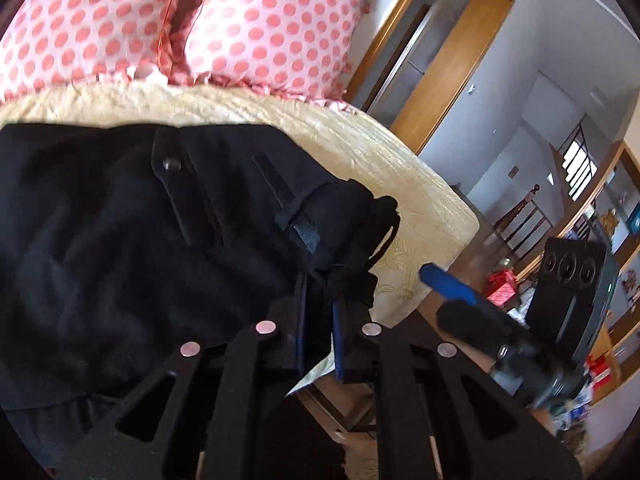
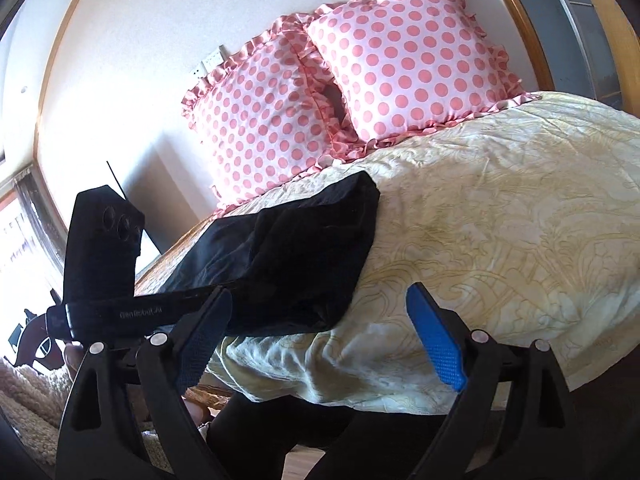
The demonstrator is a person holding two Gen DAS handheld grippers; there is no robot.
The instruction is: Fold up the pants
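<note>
Black pants [image 1: 132, 232] lie on a cream bedspread [image 1: 384, 152], waistband and button facing up. My left gripper [image 1: 320, 296] is shut on the bunched waistband corner of the pants at the bed's near edge. In the right wrist view the pants [image 2: 296, 248] show as a dark folded heap on the bed's left side. My right gripper [image 2: 320, 340] is open and empty, held off the bed's near edge, right of the pants. Its blue finger [image 1: 448, 284] shows in the left wrist view, and the left gripper's body [image 2: 104, 248] shows at the left of the right wrist view.
Two pink polka-dot pillows [image 2: 344, 92] lean against the wall at the bed's head. The cream bedspread [image 2: 500, 220] extends to the right of the pants. A wooden door frame [image 1: 444, 60] and shelves [image 1: 608, 240] with clutter stand beyond the bed.
</note>
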